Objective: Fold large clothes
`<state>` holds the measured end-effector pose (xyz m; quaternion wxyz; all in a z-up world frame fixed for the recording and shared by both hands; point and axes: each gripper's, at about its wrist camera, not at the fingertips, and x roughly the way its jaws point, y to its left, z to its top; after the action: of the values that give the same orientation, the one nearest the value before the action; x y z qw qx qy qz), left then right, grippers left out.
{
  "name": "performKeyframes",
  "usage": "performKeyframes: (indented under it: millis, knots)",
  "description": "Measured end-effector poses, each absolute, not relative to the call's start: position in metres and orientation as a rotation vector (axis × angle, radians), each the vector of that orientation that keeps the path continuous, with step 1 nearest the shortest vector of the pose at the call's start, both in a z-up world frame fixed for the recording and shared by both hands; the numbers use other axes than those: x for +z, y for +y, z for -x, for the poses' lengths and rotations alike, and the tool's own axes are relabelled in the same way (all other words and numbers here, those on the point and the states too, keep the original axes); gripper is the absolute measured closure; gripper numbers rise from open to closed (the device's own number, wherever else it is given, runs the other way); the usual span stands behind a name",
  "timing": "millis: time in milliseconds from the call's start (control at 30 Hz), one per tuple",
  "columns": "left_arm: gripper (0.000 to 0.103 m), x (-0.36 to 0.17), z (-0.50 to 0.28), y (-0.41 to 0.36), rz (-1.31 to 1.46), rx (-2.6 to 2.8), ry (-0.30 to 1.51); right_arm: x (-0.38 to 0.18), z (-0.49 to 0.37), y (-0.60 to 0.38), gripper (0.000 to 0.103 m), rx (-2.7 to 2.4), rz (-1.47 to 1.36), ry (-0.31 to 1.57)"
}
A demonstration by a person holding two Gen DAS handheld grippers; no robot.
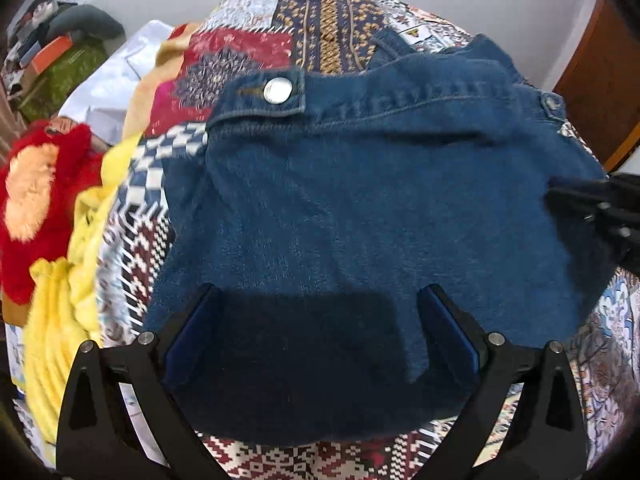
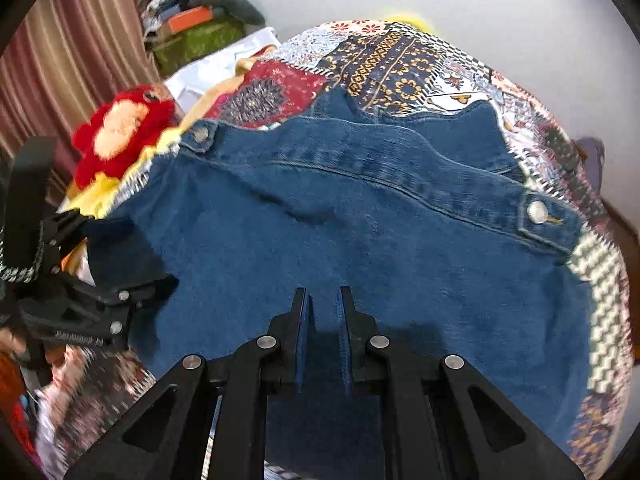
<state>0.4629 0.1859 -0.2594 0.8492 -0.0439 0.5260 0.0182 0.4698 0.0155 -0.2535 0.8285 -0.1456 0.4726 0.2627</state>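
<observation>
A blue denim jacket [image 1: 360, 200] lies folded on a patchwork bedspread [image 1: 320, 16]; a waist tab with a metal snap button [image 1: 277, 91] shows at its far left. My left gripper [image 1: 320, 300] is open and hovers over the jacket's near edge, with nothing between its fingers. In the right wrist view the jacket [image 2: 360, 240] fills the middle, with a snap button [image 2: 537, 212] at the right. My right gripper [image 2: 323, 300] has a narrow gap between its pads and hovers above the denim, holding nothing. The left gripper [image 2: 152, 284] shows at the left edge there.
A red and peach fluffy item [image 1: 36, 200] and a yellow garment [image 1: 68, 320] lie left of the jacket. A white garment [image 1: 116, 80] and a cluttered pile with a green box [image 1: 64, 72] lie beyond. A wooden door [image 1: 600, 80] stands at the right. Striped curtains [image 2: 72, 60] hang at left.
</observation>
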Motion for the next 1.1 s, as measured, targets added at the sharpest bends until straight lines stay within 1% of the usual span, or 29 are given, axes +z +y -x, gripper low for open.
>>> performKeyframes:
  millis: [67, 133, 400, 633, 700, 800, 967, 1100]
  knots:
    - [0.002, -0.262, -0.46, 0.192, 0.113, 0.043, 1.093, -0.256, -0.466, 0.011, 0.094, 0.468, 0.408, 0.97]
    - [0.002, -0.263, -0.458, 0.196, 0.106, 0.057, 1.096, -0.267, -0.464, -0.001, 0.094, 0.425, 0.463, 0.979]
    - [0.002, -0.258, -0.444, 0.195, 0.048, 0.093, 1.095, -0.272, -0.465, -0.06, 0.094, 0.393, 0.345, 1.047]
    - [0.002, -0.261, -0.432, 0.229, 0.057, 0.218, 1.119, -0.271, -0.466, -0.095, 0.094, 0.414, 0.272, 1.069]
    - [0.002, -0.264, -0.425, 0.249, 0.13, 0.23, 1.124, -0.271, -0.461, -0.098, 0.094, 0.38, 0.299, 1.054]
    - [0.002, -0.264, -0.414, 0.267, 0.216, 0.261, 1.118, -0.273, -0.454, -0.1, 0.094, 0.288, 0.418, 0.993]
    - [0.002, -0.259, -0.396, 0.274, 0.243, 0.275, 1.099, -0.279, -0.45, -0.118, 0.094, 0.236, 0.438, 0.991]
    - [0.002, -0.249, -0.382, 0.271, 0.212, 0.33, 1.083, -0.279, -0.446, -0.116, 0.094, 0.216, 0.49, 0.986]
